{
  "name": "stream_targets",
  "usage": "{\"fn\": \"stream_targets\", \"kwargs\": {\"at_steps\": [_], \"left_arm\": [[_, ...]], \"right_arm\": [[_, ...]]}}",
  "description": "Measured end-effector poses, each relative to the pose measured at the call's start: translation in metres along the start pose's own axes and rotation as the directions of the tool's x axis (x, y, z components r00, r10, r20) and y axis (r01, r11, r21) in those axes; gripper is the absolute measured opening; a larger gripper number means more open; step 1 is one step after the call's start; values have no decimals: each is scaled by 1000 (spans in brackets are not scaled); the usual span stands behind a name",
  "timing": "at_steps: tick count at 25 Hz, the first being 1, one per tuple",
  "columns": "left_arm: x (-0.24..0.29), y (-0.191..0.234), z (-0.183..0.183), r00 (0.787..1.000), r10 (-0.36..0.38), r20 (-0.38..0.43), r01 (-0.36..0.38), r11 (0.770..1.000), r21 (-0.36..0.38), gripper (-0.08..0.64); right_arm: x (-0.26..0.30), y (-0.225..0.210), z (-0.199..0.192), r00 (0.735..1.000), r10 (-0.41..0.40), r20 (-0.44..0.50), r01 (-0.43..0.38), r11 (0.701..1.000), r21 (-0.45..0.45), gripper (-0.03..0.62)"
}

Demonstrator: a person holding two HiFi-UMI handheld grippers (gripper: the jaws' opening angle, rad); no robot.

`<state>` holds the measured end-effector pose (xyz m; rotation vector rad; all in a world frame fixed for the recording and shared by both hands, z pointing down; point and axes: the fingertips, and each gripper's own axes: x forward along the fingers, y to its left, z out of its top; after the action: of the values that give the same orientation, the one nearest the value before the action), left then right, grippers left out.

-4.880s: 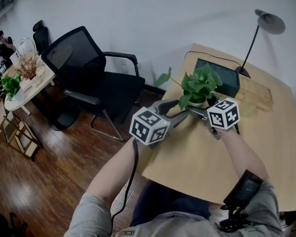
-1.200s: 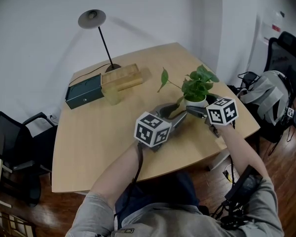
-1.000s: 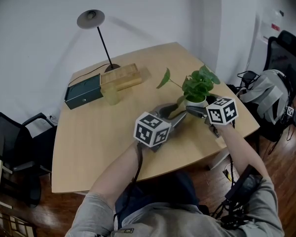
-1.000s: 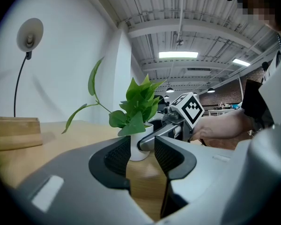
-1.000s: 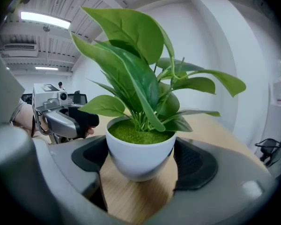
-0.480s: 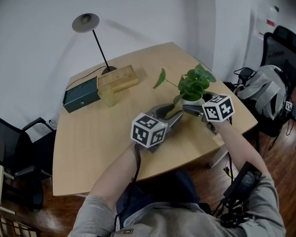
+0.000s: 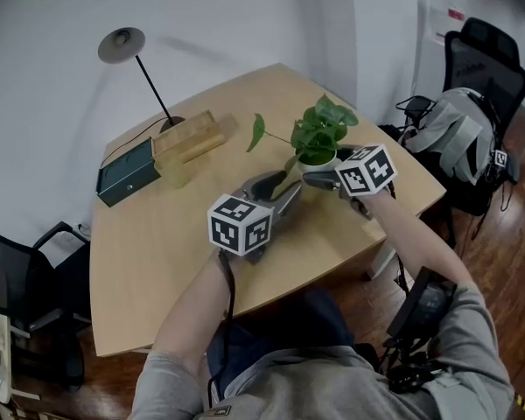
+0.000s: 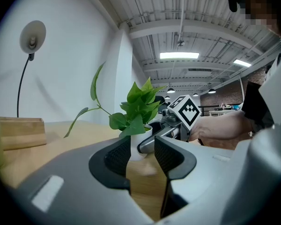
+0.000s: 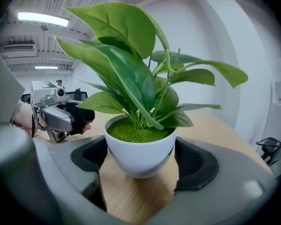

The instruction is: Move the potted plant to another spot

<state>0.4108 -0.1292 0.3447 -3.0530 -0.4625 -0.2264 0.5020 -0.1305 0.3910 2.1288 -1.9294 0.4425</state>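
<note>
Closest to me, my left gripper [image 8: 142, 150] has its fingers [image 8: 169, 154] released. There is a plain gap between the ribbed black pads with only desk [image 7: 175, 252] showing through, and the pot [image 9: 139, 146] stands just past their tips. My right gripper [image 9: 140, 159] is clenched on that pot, one pad against each side of its belly. I cannot tell whether the base rests on the wood or hangs just off it.

What has changed: a few seconds ago the potted plant [image 7: 319, 138] sat right in front of the dark green box [image 7: 122, 171]. It is now well apart from that box, over toward the opposite side of the desk. Through the last second it has kept that place while both hands held steady. I judge the carry is done. What remains is to make sure the pot is down, let the right fingers go and back away.

The pot is smooth, glossy white and bowl-shaped, narrowing toward the foot, so I would expect a rounded wall like that to slip under a loose grip. A fuzzy green, moss-like layer fills it to the rim. The leaves [image 9: 131, 64] are broad and waxy on thin stems, with one long runner reaching back toward the box. The desk is pale, matt wood grain. Just beside the box lies a blocky light wooden box [image 7: 190, 136], and beyond the box rises a slim black lamp [image 7: 121, 44] with a disc head.
</note>
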Motion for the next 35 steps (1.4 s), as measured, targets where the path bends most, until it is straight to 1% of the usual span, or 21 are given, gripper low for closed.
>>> {"fn": "stream_targets", "kwargs": {"at_steps": [7,15,25,29,31,33,35], "left_arm": [[-6,-3,3,1000,7,2,-7,1000,-8,153],[-8,-4,1,1000,12,-2,-13,1000,-22,153],[-8,-9,-2,1000,10,-7,-10,999,-38,153],[-10,-11,-3,1000,10,-8,-10,999,-42,153],[-13,-12,-3,1000,12,-10,-12,999,-45,153],[-16,-14,-4,1000,13,-12,-14,999,-48,152],[-21,-17,-7,1000,16,-11,-17,998,-54,152]], "right_arm": [[-5,5,-2,1000,5,6,-5,1000,10,465],[-15,-2,-7,1000,-22,-4,22,999,23,477],[-30,9,-16,1000,-10,-22,10,1000,22,476],[-37,16,-20,1000,0,-14,1,999,33,471],[-39,22,-20,1000,10,-10,-10,999,40,457],[-42,29,-20,1000,24,-6,-24,999,40,420],[-44,39,-21,999,42,4,-42,998,40,338]]}}
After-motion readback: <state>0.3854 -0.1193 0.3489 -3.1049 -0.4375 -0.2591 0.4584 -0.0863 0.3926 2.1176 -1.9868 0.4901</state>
